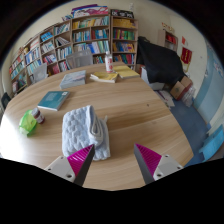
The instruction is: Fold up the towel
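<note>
I am holding gripper point(111, 160) above round wooden table point(130, 115), fingers spreading wide, pinching nothing. Towel point(83, 130) is lying folded on table, just ahead of left finger, touching its tip. Blue book point(53, 99) is resting beyond towel. Bookshelves point(85, 38) are lining far wall.

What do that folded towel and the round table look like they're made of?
The towel looks like soft terry cloth, pale with a nubbly, matte surface and rounded folds. It lies just ahead of the open fingers. The table seems to be wood or wood-look laminate: a light tan, smooth top with a slight sheen; which one I can't tell.
</note>
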A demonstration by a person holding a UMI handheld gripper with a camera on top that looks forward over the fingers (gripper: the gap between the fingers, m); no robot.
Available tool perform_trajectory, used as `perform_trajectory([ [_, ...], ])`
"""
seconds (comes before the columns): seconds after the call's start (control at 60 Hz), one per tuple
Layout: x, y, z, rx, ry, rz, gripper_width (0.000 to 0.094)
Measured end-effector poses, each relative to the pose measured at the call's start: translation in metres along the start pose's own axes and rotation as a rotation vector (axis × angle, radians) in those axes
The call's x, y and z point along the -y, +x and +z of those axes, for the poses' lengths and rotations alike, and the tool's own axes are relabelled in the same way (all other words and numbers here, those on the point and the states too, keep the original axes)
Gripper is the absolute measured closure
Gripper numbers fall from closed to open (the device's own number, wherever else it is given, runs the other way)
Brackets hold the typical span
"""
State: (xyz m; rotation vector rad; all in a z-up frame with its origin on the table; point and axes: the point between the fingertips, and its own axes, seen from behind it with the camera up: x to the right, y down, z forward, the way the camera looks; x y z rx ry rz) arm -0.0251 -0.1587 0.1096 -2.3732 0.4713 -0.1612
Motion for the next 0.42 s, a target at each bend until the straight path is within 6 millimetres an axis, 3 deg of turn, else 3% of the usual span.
perform_trajectory([
  [0.2,-0.016,-0.003,-0.076,0.053,0.071,0.092,0.0107],
  [0.333,-0.039,0.009,-0.096,0.058,0.061,0.182,0.0105],
  [0.417,-0.047,0.023,-0.097,0.044,0.065,0.216,0.0104],
])
